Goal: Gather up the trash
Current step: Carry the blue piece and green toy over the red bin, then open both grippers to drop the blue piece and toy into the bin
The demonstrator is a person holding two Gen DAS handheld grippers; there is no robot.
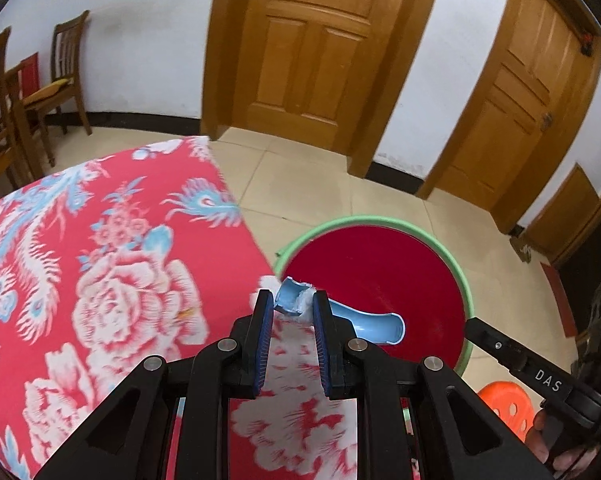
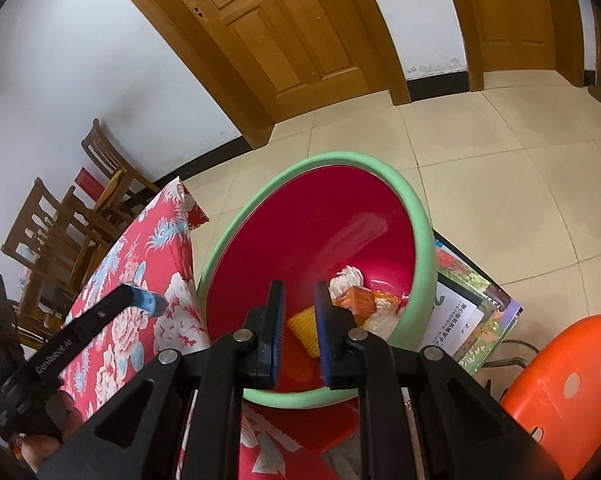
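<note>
Trash, a torn blue cup with white tissue, sits pinched in the left gripper at the bin's seven o'clock rim, so the drop is in hand: next carry it toward one o'clock and let go, while the right gripper hangs closed and empty above the bin.

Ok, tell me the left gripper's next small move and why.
Probably carry it a little further over the red bin, then open. The left gripper is shut on a torn blue paper cup stuffed with white tissue, held at the bin's near edge by the floral tablecloth.
</note>
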